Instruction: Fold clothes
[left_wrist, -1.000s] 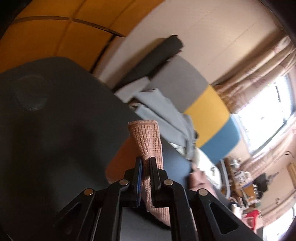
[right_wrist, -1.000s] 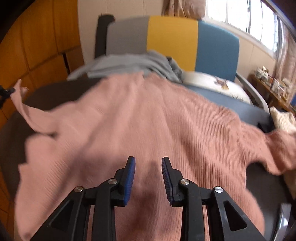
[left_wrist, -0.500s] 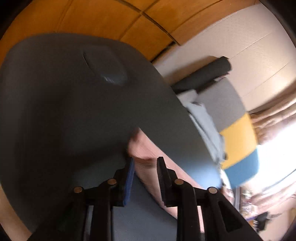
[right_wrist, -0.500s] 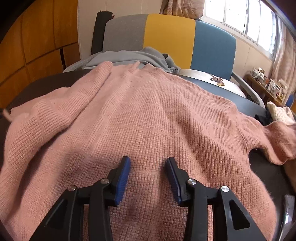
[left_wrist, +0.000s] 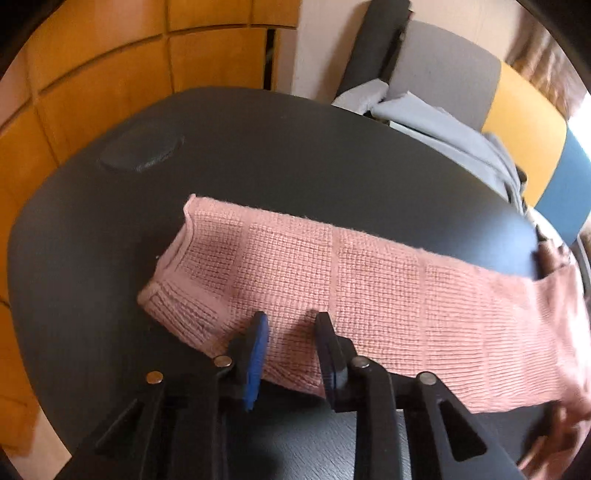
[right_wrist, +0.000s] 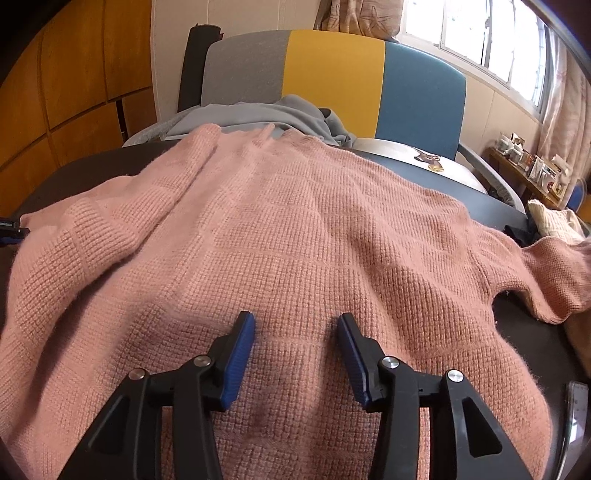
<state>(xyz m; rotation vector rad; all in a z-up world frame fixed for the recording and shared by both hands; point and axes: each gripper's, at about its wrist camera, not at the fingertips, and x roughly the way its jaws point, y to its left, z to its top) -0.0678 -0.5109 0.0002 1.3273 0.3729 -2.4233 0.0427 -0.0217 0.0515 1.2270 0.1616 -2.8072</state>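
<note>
Bright daylight comes in thru the window (right_wrist: 491, 40) at 1 o'clock, w/ white glare. Edges bend a lot and go black. Left view's pink sweater (left_wrist: 569, 306) is blurry at 3 o'clock.

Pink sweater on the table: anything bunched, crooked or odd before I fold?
Mostly flat. The pink sweater has a raised crease along its left shoulder, and the right sleeve runs off the dark table. No damage visible.
</note>
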